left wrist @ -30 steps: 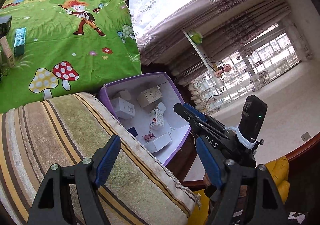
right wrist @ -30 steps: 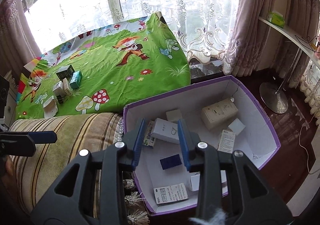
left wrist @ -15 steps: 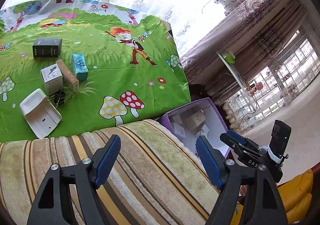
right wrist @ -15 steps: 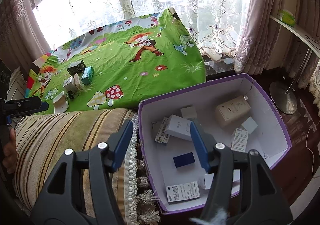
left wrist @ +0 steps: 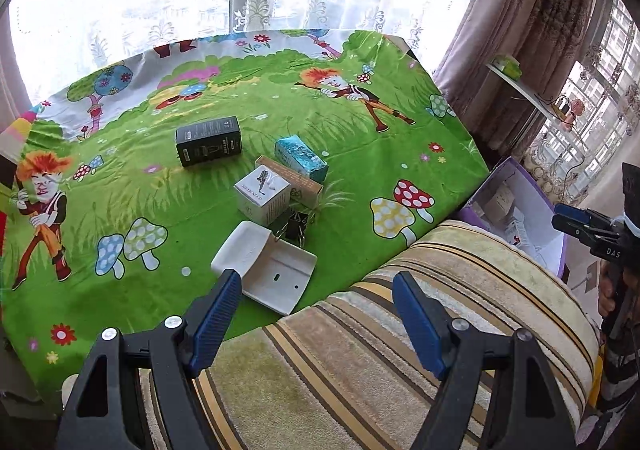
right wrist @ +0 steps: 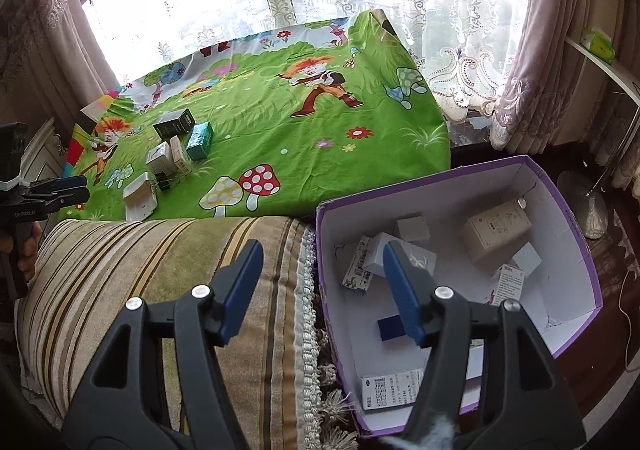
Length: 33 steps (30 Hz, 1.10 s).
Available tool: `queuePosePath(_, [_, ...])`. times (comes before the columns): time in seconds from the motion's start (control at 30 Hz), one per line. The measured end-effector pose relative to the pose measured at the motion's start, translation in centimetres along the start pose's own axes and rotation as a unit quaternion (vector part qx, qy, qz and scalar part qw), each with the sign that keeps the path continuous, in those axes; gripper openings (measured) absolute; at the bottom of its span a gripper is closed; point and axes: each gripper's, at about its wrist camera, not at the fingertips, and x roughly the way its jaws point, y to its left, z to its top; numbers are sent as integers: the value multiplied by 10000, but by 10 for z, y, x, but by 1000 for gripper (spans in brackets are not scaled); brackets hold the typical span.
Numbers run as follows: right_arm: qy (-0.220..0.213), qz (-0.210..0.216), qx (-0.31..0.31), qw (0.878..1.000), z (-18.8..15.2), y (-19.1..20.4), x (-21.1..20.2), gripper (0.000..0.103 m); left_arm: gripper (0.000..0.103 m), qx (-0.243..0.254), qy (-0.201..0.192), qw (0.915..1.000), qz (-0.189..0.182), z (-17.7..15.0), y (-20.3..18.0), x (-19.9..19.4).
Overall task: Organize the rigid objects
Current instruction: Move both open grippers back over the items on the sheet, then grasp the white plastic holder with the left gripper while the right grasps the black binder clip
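Several small boxes lie on the green cartoon sheet [left wrist: 140, 206]: a black box [left wrist: 208, 140], a teal box [left wrist: 301, 158], a white cube box [left wrist: 262, 194], a tan box [left wrist: 292, 180], a white open case [left wrist: 266, 266] and a black binder clip [left wrist: 294, 226]. My left gripper [left wrist: 316, 312] is open and empty above the striped cushion [left wrist: 360, 350], just short of the white case. My right gripper [right wrist: 322, 282] is open and empty over the left rim of the purple box [right wrist: 560, 346], which holds several small boxes.
Lace curtains and a window stand behind the sheet. A white shelf [right wrist: 600, 54] and a floor-lamp base [right wrist: 588, 206] are to the right of the purple box. The striped cushion [right wrist: 140, 262] lies between the sheet and me.
My left gripper swung left from the purple box to face the boxes on the sheet. My right gripper opened wider and shifted left over the box's rim.
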Motion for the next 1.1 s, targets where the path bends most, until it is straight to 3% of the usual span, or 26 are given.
queuePosePath(0.13, [-13, 142, -235, 9996, 10, 22, 5, 67, 78, 258, 366, 9988, 174, 1, 15, 26])
queuePosePath(0.23, [18, 243, -390, 9989, 17, 39, 10, 67, 68, 337, 718, 9960, 415, 2, 27, 50])
queuePosePath(0.3, [21, 333, -471, 9983, 23, 50, 15, 67, 61, 283, 856, 9956, 237, 4, 35, 61])
queuePosePath(0.4, [59, 508, -485, 9975, 32, 65, 26, 67, 61, 256, 1003, 9945, 137, 7, 42, 73])
queuePosePath(0.8, [700, 857, -1005, 9888, 53, 132, 86, 67, 61, 308, 1251, 9917, -5, 18, 57, 104])
queuePosePath(0.9, [866, 933, -1168, 9850, 56, 148, 101, 67, 49, 317, 1311, 9909, -21, 16, 58, 109])
queuePosePath(1.1, [1191, 1105, -1358, 9773, 60, 178, 129, 67, 40, 416, 1252, 9912, 119, 8, 56, 106])
